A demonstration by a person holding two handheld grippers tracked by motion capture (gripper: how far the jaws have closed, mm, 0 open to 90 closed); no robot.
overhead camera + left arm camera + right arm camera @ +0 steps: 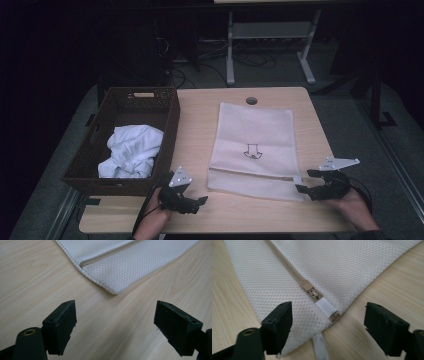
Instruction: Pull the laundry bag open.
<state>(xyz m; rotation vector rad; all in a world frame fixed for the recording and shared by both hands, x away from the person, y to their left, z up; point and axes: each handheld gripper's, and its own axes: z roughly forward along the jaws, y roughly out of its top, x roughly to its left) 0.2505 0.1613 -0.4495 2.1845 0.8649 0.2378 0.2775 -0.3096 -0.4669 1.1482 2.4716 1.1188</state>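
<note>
A white mesh laundry bag (252,135) lies flat on the wooden table (195,125), with a small drawing at its centre and a beige zipper along its near edge. My left gripper (200,202) rests near the table's front edge, open, its jaws pointing at the bag's near left corner (112,290) and a little short of it. My right gripper (302,181) is at the bag's near right corner, open. In the right gripper view the zipper pull (312,293) and a white tab lie between the spread jaws (328,322), with neither pad touching them.
A dark wicker basket (172,120) stands at the table's left and holds a crumpled white cloth (131,150). A round cable hole (251,100) sits near the far edge. Beyond the table are a dark floor and the legs of a white desk (230,50).
</note>
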